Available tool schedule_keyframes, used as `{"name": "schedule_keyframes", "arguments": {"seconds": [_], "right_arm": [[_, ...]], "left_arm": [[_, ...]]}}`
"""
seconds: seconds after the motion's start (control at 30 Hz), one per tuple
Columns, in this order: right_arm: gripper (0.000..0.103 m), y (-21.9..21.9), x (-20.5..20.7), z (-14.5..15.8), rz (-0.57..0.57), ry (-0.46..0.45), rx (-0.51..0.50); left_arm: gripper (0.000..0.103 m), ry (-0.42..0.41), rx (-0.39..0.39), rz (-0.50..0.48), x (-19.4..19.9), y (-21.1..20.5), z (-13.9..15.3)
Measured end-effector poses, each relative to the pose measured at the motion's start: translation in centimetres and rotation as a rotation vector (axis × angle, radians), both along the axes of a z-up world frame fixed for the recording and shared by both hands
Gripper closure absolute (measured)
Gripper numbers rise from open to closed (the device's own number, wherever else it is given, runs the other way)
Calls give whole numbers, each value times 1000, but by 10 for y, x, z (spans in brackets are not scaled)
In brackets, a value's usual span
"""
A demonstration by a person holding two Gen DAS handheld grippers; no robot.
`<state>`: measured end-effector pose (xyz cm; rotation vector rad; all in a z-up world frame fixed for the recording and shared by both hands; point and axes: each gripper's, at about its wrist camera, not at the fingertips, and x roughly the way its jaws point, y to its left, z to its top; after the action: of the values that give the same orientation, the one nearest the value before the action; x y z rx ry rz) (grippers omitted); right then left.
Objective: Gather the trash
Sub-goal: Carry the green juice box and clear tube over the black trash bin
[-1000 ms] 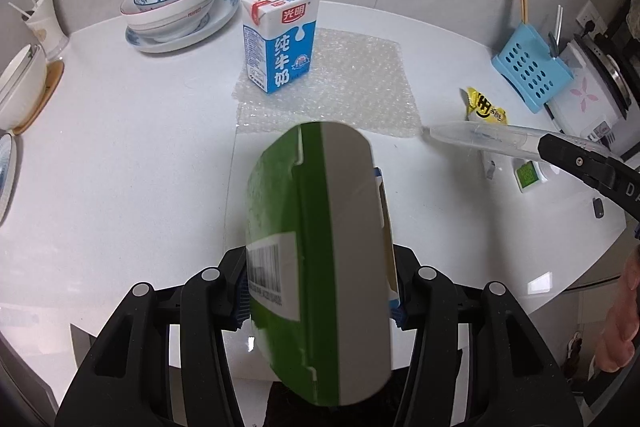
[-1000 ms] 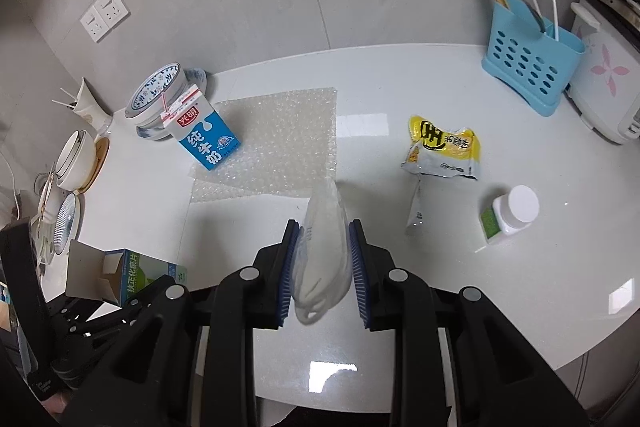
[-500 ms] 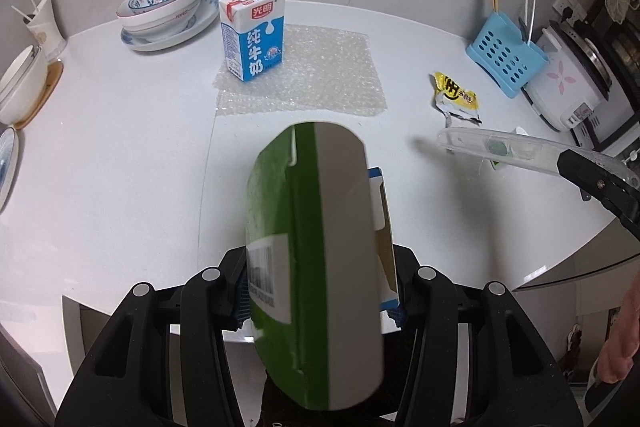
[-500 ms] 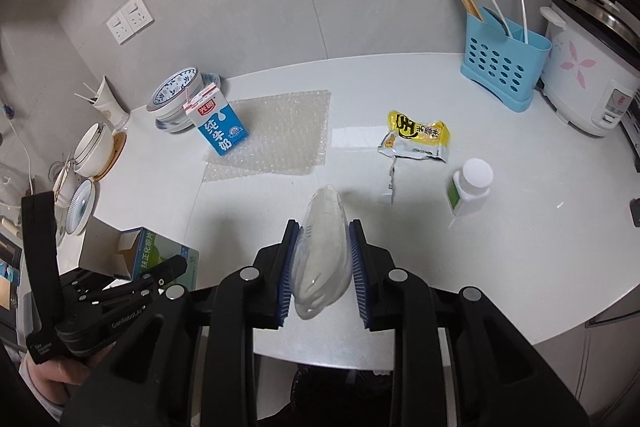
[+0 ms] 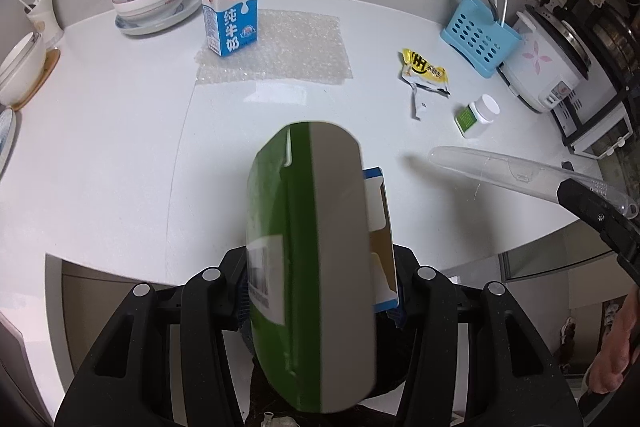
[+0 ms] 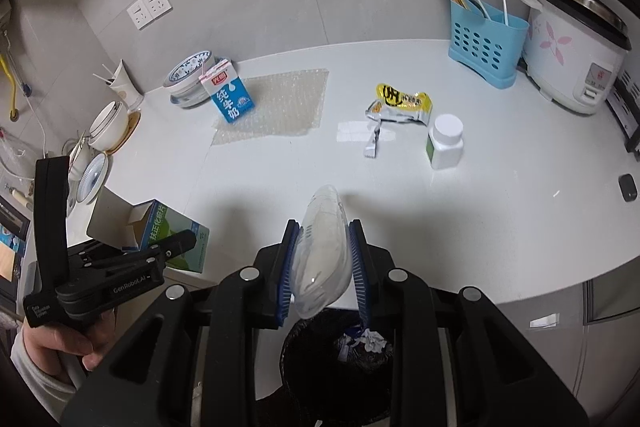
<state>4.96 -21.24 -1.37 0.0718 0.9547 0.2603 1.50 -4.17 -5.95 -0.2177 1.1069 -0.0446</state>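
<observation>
Right wrist view | right gripper [image 6: 323,259] clamped clear plastic piece [image 6: 322,251] above bin [image 6: 344,351] | left gripper [image 5: 320,291] clamped green carton [image 5: 312,259] | milk carton [image 6: 227,97], yellow wrapper [image 6: 402,103], bottle [image 6: 445,143] remained on counter [image 6: 500,195].

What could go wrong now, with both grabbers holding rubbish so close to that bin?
The clear plastic container in the right gripper hangs over the near rim of the black trash bin; released now, it might catch the rim and land on the floor. The green carton in the left gripper has an open flap and is a bulky load, so it could twist between the fingers.
</observation>
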Motion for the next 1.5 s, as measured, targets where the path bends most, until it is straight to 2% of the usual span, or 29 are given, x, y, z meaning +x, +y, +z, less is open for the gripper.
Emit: {"name": "schedule_keyframes", "arguments": {"seconds": [0.37,1.0,1.27,1.5], "right_arm": [[79,-26,-49,-8,10,17,16],[79,-38,-128,-23,70,38,-38],[79,-45,-150,-51,76,93,-65],[79,-48,-158,-84,71,152,-78]], "left_arm": [[54,5,-11,-21,-36,-27,-8],[54,51,-31,-68,-84,-59,-38],[55,64,-43,-84,-99,-66,-54],[55,93,-59,-105,-109,-76,-80]]}}
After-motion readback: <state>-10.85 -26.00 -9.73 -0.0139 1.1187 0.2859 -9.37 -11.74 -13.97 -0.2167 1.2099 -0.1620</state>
